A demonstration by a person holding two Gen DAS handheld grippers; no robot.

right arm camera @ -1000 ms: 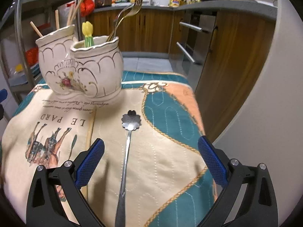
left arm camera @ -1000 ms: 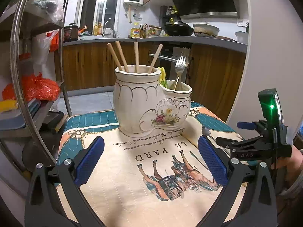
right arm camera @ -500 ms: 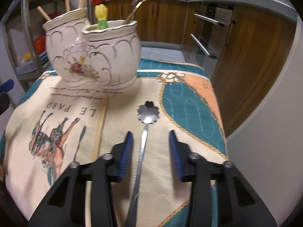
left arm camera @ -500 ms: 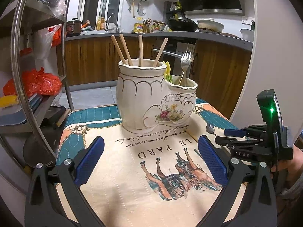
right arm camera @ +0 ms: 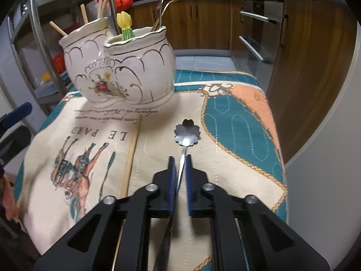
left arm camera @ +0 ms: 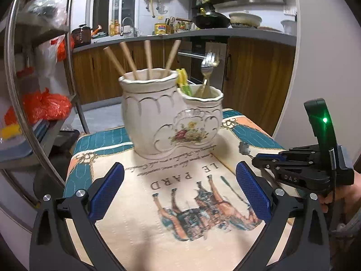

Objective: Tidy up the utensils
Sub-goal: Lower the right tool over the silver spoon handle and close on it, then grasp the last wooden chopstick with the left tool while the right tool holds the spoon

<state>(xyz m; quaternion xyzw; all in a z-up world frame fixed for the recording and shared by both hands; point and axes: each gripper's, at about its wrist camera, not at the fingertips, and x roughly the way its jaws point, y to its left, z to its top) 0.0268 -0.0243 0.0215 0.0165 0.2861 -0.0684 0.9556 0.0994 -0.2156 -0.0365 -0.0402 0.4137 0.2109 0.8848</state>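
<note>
A white floral two-part ceramic holder (left arm camera: 171, 117) stands on the printed cloth; it also shows in the right wrist view (right arm camera: 119, 70). Its taller part holds wooden chopsticks (left arm camera: 146, 58), its lower part holds forks (left arm camera: 206, 67) and a yellow-green utensil (right arm camera: 125, 26). A flower-shaped metal spoon (right arm camera: 187, 132) lies on the cloth in front of the holder. My right gripper (right arm camera: 179, 160) is shut on the spoon's handle, low over the cloth; it also shows in the left wrist view (left arm camera: 257, 158). My left gripper (left arm camera: 179, 178) is open and empty, in front of the holder.
The cloth-covered table (right arm camera: 243, 117) ends at the right, beside a white wall (right arm camera: 327, 158). A metal shelf rack (left arm camera: 27, 103) with orange bags stands left. Wooden kitchen cabinets (left arm camera: 259, 79) and a counter lie behind.
My right gripper has closed from wide open onto the spoon's handle and moved forward along it. My left gripper has drifted slightly, staying open.
</note>
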